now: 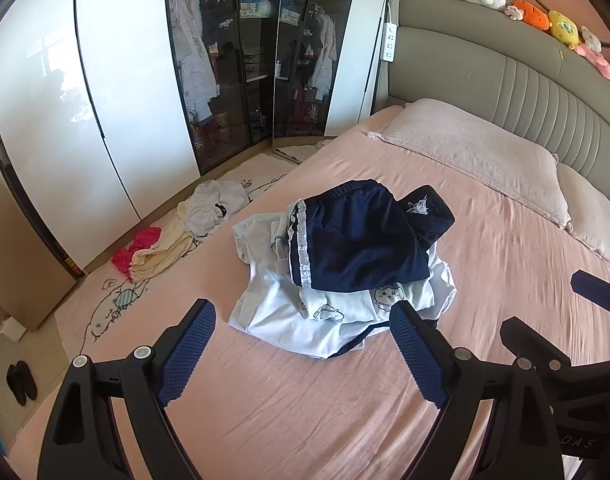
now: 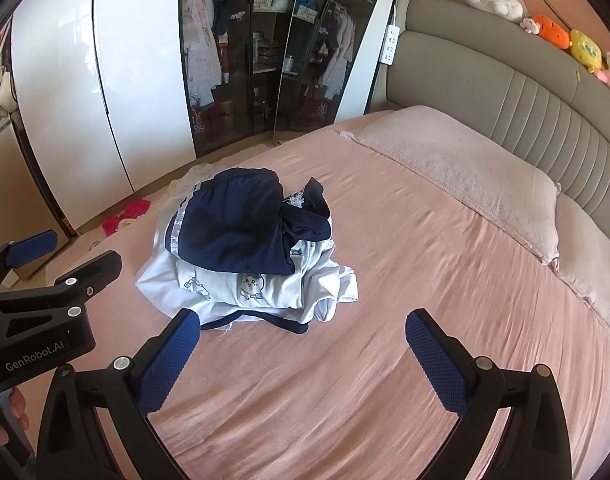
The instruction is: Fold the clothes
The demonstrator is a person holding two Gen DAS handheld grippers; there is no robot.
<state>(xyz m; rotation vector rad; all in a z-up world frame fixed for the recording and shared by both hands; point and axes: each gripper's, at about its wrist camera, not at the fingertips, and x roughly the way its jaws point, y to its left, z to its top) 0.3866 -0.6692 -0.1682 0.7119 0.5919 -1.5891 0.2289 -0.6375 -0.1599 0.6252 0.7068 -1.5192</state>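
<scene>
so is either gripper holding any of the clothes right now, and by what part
Nothing is held: left gripper and right gripper are both open above the sheet, short of the clothes pile.

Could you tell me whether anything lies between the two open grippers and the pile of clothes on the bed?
Nothing visible does. Only bare pink sheet separates the left gripper and right gripper from the pile of clothes, with the navy shorts lying exposed on top.

Hidden: lower clothes (image 1: 333,320) under navy shorts (image 1: 357,236), kinds not told | Cut off: second pillow (image 1: 597,220) at right edge; right gripper (image 1: 545,320) partly out of left view; hand (image 2: 9,412) at lower-left edge, only fingertips shown | Unclear: wardrobe (image 2: 245,48) contents behind dark reflective glass; floor clothes (image 1: 177,236) too crumpled to tell
</scene>
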